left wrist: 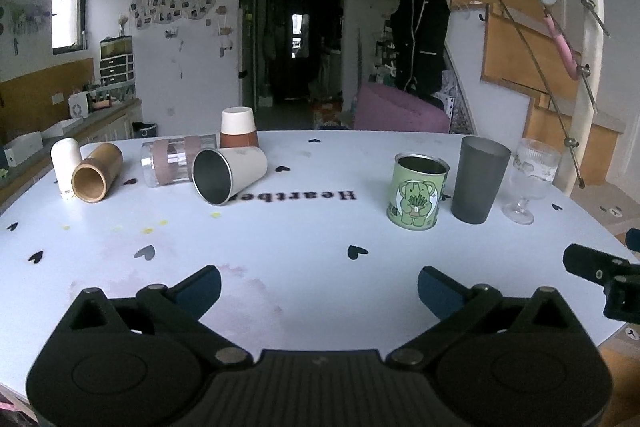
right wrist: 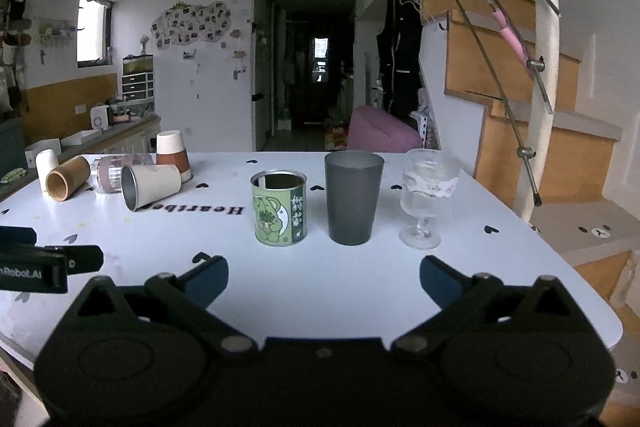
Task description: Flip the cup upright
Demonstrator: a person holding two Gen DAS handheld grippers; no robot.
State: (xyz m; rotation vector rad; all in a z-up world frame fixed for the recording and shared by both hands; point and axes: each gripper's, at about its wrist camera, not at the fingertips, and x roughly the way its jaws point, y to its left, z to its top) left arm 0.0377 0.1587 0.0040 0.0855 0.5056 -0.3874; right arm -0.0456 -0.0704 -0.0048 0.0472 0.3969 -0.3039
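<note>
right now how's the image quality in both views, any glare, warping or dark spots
Left wrist view: fisheye bends the table edge; hallway dark; cream steel cup sharp. Right wrist view: same warping, black corners; window blown out; stemmed glass hazy; both grippers underexposed.

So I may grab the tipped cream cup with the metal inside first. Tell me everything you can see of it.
The cream cup lies on its side on the white table, its open mouth turned toward the cameras and tilted slightly down. The outside looks matte cream, the inside dark bare metal with a thin metal rim. It tapers toward its base, which points back toward the upside-down brown-and-cream cup. A clear banded tumbler lies beside it; contact is unclear.
</note>
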